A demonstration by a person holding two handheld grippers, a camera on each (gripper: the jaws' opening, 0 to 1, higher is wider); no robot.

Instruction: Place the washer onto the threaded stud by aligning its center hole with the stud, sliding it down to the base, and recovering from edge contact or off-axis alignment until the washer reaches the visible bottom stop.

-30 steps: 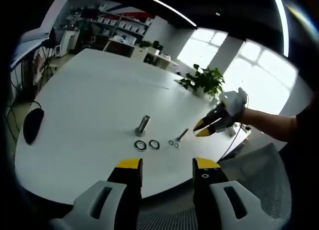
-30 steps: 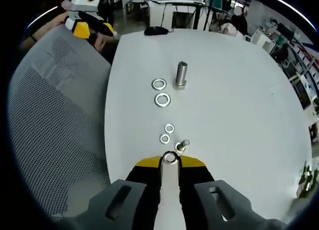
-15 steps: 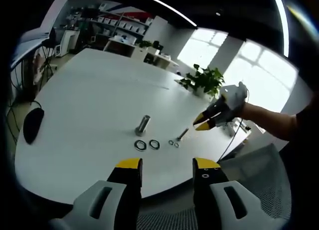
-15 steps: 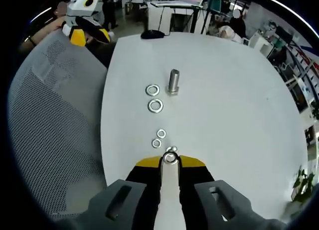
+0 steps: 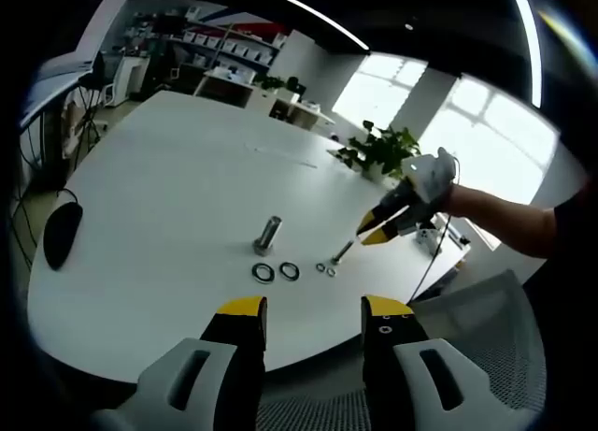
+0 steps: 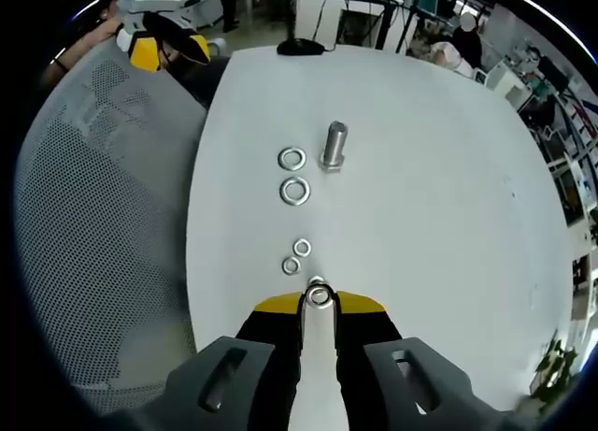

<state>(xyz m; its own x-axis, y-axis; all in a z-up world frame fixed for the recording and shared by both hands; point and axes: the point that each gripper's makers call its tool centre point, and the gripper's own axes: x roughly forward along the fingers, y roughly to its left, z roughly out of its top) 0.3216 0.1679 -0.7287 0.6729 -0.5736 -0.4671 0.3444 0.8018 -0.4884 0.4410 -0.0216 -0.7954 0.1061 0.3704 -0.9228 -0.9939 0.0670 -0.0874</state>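
My right gripper (image 6: 320, 300) is shut on a small steel washer (image 6: 320, 296), held edge-up at its yellow tips. Just beyond the washer the top of the small threaded stud (image 6: 316, 282) peeks out, mostly hidden. In the left gripper view the right gripper (image 5: 377, 231) hangs over the small stud (image 5: 342, 251), which stands tilted on the white table (image 5: 168, 169). Two more small washers (image 6: 302, 248) (image 6: 291, 265) lie next to the stud. My left gripper (image 5: 314, 309) is open off the table's near edge, with nothing between its jaws.
A large bolt (image 6: 333, 146) stands mid-table with two large washers (image 6: 292, 158) (image 6: 295, 191) beside it. A black mouse (image 5: 62, 233) lies near the table's edge. A grey mesh chair (image 6: 93, 216) is alongside the table. A potted plant (image 5: 381, 152) stands at the far side.
The right gripper with its washer has moved in over the small stud, which has slid almost out of sight behind the washer. The left gripper has stayed still and open.
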